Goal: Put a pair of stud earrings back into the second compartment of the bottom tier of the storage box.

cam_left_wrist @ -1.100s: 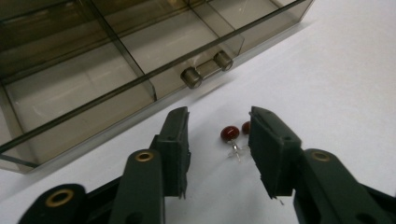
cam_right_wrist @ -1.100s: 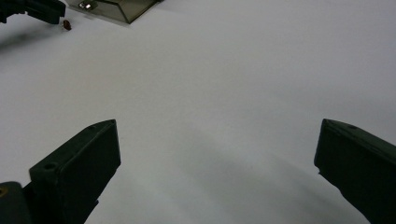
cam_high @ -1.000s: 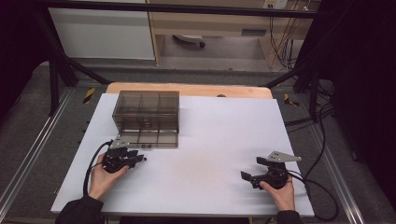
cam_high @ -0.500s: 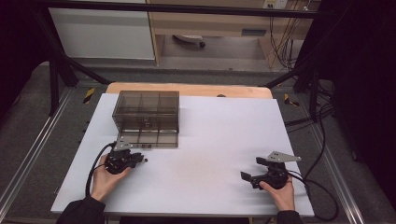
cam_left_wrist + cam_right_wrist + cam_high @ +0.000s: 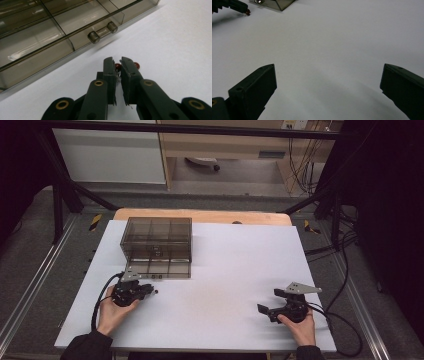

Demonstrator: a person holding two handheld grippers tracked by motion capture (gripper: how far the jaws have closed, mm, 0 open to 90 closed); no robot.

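Note:
A smoky transparent drawer box (image 5: 157, 245) stands at the table's far left, its bottom drawer (image 5: 161, 269) pulled out towards me. In the left gripper view the drawer's front carries two round knobs (image 5: 94, 37). Just in front of the drawer, my left gripper (image 5: 152, 291) lies low on the table. Its jaws (image 5: 118, 66) are nearly together on a small item with red beads (image 5: 118, 66); a second red bead (image 5: 136, 65) shows beside the right jaw. My right gripper (image 5: 270, 301) rests near the front right, wide open with nothing between its jaws (image 5: 328, 72).
The white table top (image 5: 230, 265) stretches bare between the two grippers. A wooden strip (image 5: 200, 215) runs along its far edge. Black cables (image 5: 100, 300) trail from each gripper towards the near edge. Dark frame posts and floor cables surround the table.
The left gripper has drifted very slightly towards the near edge, still in front of the drawer. The right gripper has stayed where it was.

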